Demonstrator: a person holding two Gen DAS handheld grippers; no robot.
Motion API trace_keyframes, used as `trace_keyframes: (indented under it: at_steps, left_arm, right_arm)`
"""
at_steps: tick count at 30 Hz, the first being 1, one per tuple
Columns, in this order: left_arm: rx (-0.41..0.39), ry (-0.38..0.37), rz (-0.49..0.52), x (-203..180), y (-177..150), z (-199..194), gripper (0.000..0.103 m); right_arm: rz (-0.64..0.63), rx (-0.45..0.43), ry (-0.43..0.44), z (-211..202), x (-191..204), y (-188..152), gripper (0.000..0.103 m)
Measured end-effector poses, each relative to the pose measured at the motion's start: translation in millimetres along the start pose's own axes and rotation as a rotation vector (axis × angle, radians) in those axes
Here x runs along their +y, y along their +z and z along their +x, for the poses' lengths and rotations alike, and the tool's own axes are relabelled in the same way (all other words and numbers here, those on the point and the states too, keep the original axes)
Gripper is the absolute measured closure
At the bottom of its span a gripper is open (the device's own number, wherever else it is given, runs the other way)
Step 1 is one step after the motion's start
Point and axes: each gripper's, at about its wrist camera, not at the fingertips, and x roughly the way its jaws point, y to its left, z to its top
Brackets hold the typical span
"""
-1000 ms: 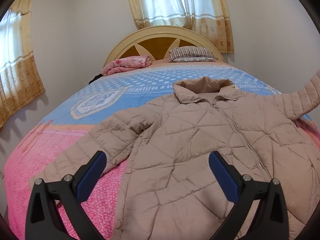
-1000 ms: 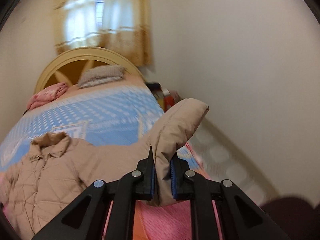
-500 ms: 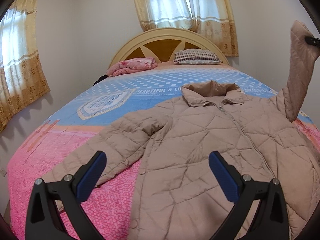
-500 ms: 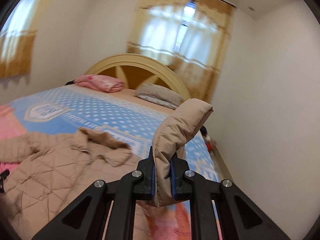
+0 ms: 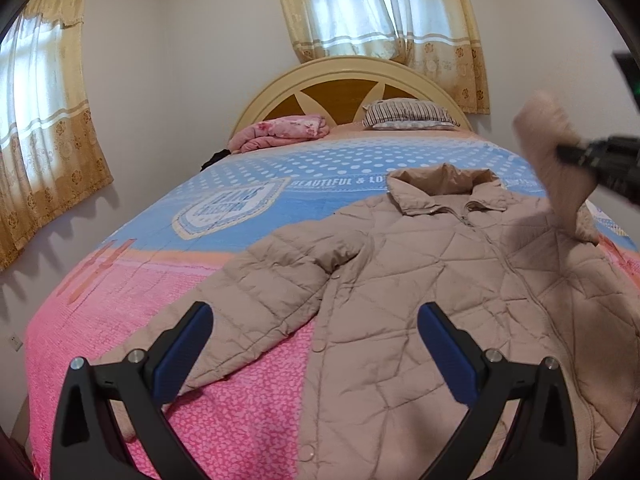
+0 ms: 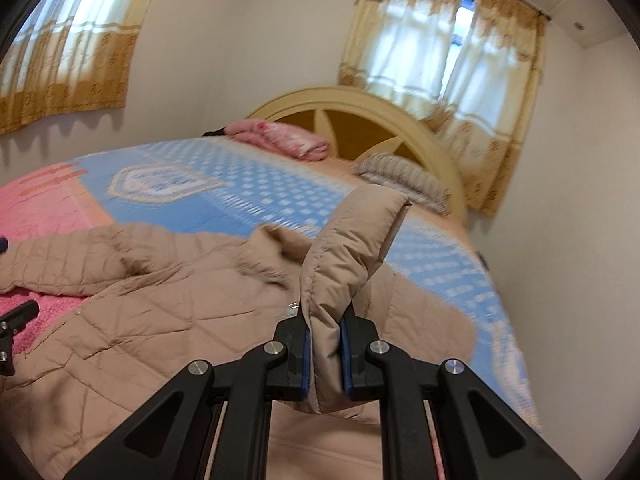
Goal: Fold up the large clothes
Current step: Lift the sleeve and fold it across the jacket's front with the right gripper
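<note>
A beige quilted jacket [image 5: 432,280] lies front up on the bed, collar toward the headboard; it also shows in the right wrist view [image 6: 160,304]. Its left sleeve [image 5: 256,308] lies flat on the pink part of the bedspread. My right gripper [image 6: 325,354] is shut on the right sleeve [image 6: 344,252] near the cuff and holds it lifted over the jacket body. The lifted sleeve [image 5: 556,164] and my right gripper [image 5: 560,152] show blurred in the left wrist view. My left gripper [image 5: 316,350] is open and empty above the jacket's lower left side.
The bedspread [image 5: 248,200] is blue with white dots at the far half and pink [image 5: 120,288] near me. A folded pink blanket [image 5: 280,132] and a striped pillow [image 5: 408,114] lie by the headboard [image 5: 352,80]. Walls stand close to the bed on both sides.
My right gripper has swung the held sleeve left, from beside the bed to over the jacket body. My left gripper has stayed open and shifted slightly left.
</note>
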Motion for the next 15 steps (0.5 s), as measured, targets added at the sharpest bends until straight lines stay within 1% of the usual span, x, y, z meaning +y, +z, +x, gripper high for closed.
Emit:
trace_keyframes:
  at_steps: [6, 10, 15]
  left_arm:
    - [0.015, 0.024, -0.001, 8, 0, 7, 0.000]
    - [0.017, 0.029, 0.005, 9, 0, 9, 0.000]
    - [0.022, 0.025, 0.015, 4, 0, 10, 0.000]
  right_arm:
    - [0.032, 0.085, 0.097, 37, 38, -23, 0.092]
    - [0.032, 0.131, 0.128, 49, 55, -36, 0.092]
    - [0.038, 0.168, 0.152, 59, 65, -46, 0.092]
